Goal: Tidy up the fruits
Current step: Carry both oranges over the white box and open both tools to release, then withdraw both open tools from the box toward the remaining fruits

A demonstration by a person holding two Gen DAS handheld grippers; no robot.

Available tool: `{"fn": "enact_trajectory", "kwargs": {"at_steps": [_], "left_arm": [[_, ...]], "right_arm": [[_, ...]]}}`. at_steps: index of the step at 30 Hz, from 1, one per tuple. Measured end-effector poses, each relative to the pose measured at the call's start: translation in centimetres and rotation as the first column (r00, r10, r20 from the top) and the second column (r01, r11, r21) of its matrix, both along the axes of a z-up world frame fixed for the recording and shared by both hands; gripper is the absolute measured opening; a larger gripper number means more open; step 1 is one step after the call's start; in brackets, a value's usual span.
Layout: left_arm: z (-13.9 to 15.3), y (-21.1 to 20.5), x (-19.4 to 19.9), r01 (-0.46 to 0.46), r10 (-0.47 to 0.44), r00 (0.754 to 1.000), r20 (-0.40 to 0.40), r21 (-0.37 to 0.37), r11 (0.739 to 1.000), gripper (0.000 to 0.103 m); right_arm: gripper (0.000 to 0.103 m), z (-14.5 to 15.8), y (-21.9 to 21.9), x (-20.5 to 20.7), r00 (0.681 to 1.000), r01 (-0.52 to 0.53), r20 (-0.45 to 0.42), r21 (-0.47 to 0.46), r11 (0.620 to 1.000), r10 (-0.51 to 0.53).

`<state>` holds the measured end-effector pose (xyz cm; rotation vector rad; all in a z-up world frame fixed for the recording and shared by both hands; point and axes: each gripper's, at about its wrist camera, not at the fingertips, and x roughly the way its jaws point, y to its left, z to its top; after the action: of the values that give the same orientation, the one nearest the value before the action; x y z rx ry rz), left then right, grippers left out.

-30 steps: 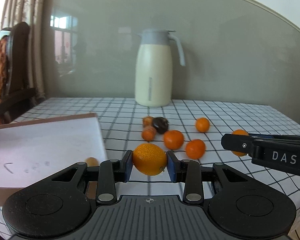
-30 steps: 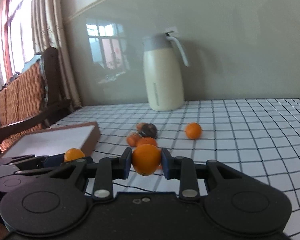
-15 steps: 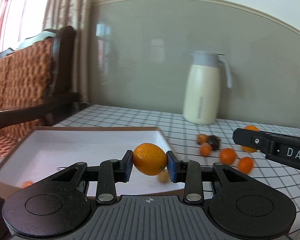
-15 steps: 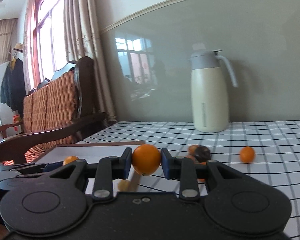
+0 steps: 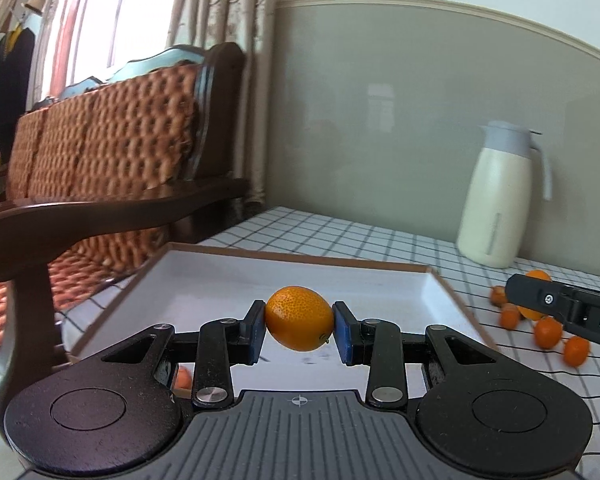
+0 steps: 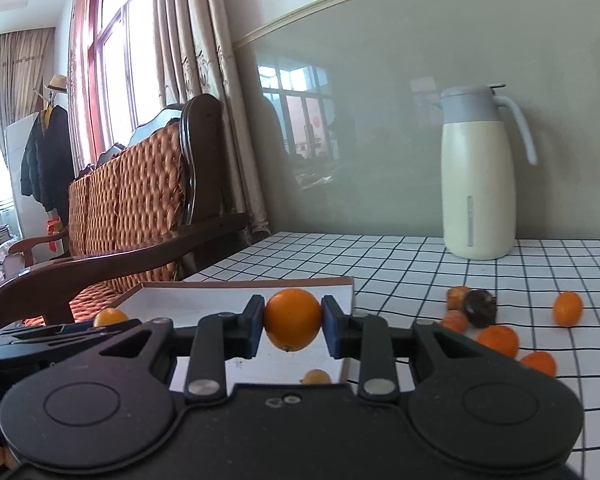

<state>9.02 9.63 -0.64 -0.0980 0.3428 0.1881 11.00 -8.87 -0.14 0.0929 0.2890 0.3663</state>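
Across the checked tablecloth [image 6: 380, 264] at my twelve o'clock, a wooden bench [image 5: 112, 160] with a woven back stands off the table's edge at ten o'clock, and a cream jug [image 6: 478, 184] with a grey lid stands at two o'clock near the wall. Nearer me lies the shallow white tray [image 5: 228, 276] with a brown rim. My left claw [image 5: 299, 330] is closed on an orange [image 5: 299, 323], pinched between its blue pads above the tray's floor. My right claw [image 6: 293, 325] is likewise closed on a second orange [image 6: 293, 319], held over the tray's right part. Loose small oranges [image 6: 498, 340] lie on the cloth at three o'clock of the tray, beside a dark brown fruit [image 6: 480, 307]. One small orange piece [image 6: 316, 377] rests inside the tray near its right wall.
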Motion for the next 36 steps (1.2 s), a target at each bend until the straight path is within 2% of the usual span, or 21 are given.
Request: {"fn": "enact_trajectory", "kwargs": {"at_steps": [8,16,18,20,22,23,24,26,28,30,36], "left_arm": [[-0.6,3.5,1.0,-0.078,0.077,0.997,-0.026,-0.01,0.997,0.036],[-1.6,6.3,2.8,-0.156,0.154,0.985,-0.078,-0.015,0.988,0.036],[-2.0,6.8,3.5,-0.182,0.18,0.978,-0.104,-0.015,0.983,0.036],[-2.3,7.3,4.2,-0.212,0.21,0.97,-0.124,-0.008,0.977,0.037],[-2.4,7.6,4.6,-0.209,0.203,0.968,-0.146,-0.028,0.977,0.06],[-2.2,7.6,4.5,-0.217,0.209,0.967,-0.144,-0.042,0.975,0.094],[-1.9,7.4,4.1,-0.234,0.227,0.967,-0.118,-0.05,0.971,0.103],[-0.9,6.6,2.8,-0.236,0.235,0.971,-0.029,-0.03,0.971,0.103],[-0.2,5.9,2.4,-0.228,0.228,0.974,0.002,0.016,0.974,0.103],[-0.1,5.5,1.9,-0.246,0.246,0.969,0.014,0.036,0.969,0.103],[-0.1,5.8,1.2,-0.255,0.255,0.967,0.002,0.013,0.967,0.103]], "right_arm": [[0.022,-0.6,2.0,2.1,1.0,-0.01,-0.021,0.009,1.0,0.011],[0.023,-1.7,3.8,4.4,0.998,0.006,-0.055,-0.035,0.999,-0.008],[0.035,-1.9,4.3,5.0,0.998,0.038,-0.054,-0.07,0.997,-0.042],[0.066,-1.9,4.1,4.7,0.997,0.075,-0.021,-0.065,0.995,-0.077],[0.079,-1.3,3.5,3.8,0.995,0.091,0.032,-0.025,0.996,-0.09],[0.086,-0.9,3.4,3.4,0.994,0.097,0.058,-0.023,0.995,-0.096],[0.089,-0.6,3.2,3.0,0.992,0.096,0.08,-0.02,0.995,-0.095],[0.097,-0.1,2.4,2.2,0.987,0.107,0.119,0.002,0.994,-0.107],[0.097,0.2,1.5,1.9,0.984,0.114,0.132,0.034,0.993,-0.118],[0.097,0.5,0.6,1.9,0.982,0.131,0.129,0.067,0.989,-0.139],[0.097,0.4,-1.1,2.3,0.977,0.174,0.1,0.133,0.976,-0.188]]}}
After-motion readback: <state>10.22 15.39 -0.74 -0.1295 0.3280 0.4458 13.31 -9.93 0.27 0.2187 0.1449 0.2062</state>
